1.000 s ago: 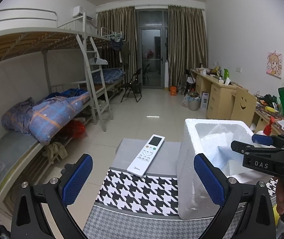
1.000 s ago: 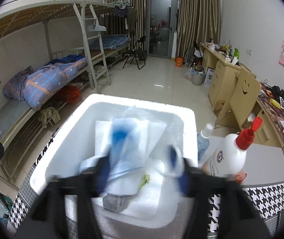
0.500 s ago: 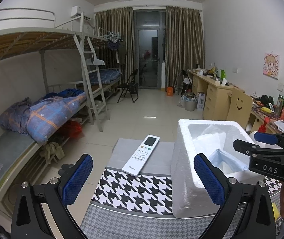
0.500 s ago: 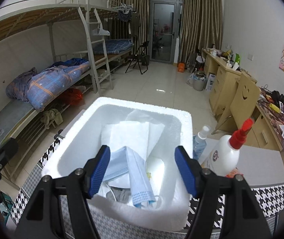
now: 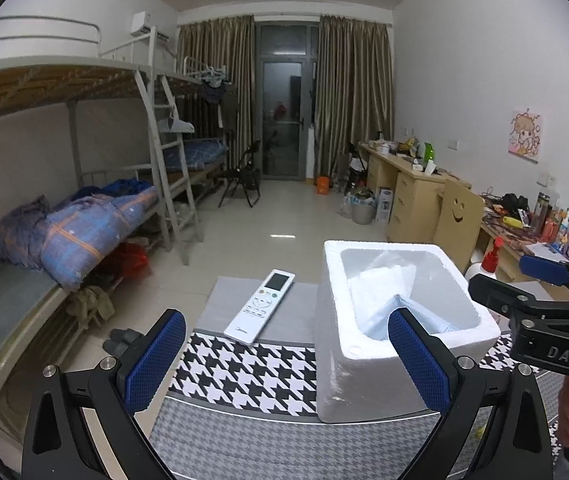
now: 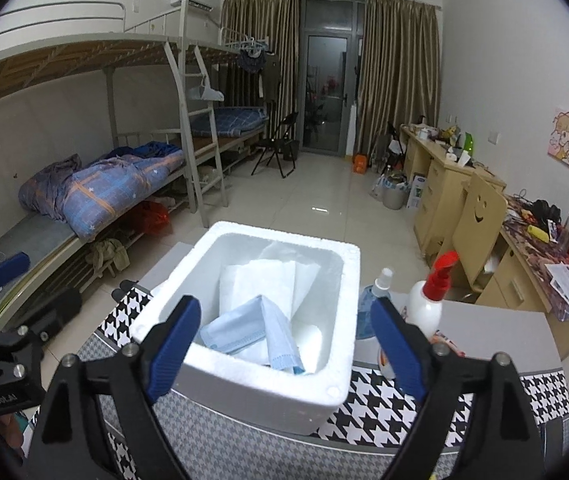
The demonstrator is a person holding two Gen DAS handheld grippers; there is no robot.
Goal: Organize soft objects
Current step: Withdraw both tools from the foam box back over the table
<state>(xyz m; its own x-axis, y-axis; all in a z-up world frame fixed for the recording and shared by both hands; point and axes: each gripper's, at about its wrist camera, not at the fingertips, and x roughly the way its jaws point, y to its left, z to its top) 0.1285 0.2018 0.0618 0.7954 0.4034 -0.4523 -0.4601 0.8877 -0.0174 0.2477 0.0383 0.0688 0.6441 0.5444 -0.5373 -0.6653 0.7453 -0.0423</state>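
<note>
A white foam box (image 6: 336, 384) (image 5: 364, 368) stands on the houndstooth-covered table (image 5: 244, 372). Inside it lie white tissues (image 6: 260, 280) and a light blue face mask (image 6: 256, 332), also seen in the left wrist view (image 5: 396, 316). My right gripper (image 6: 284, 356) is open and empty, held back over the box's near rim. My left gripper (image 5: 284, 360) is open and empty, left of and in front of the box. The right gripper also shows at the right edge of the left wrist view (image 5: 536, 292).
A white remote control (image 5: 260, 306) lies on the table left of the box. A red-capped pump bottle (image 6: 428, 300) and a small spray bottle (image 6: 376, 300) stand right of the box. Bunk beds are at the left, desks at the right.
The right gripper let go of the blue mask into the box, opened and drew back and up. The left gripper pulled back slightly.
</note>
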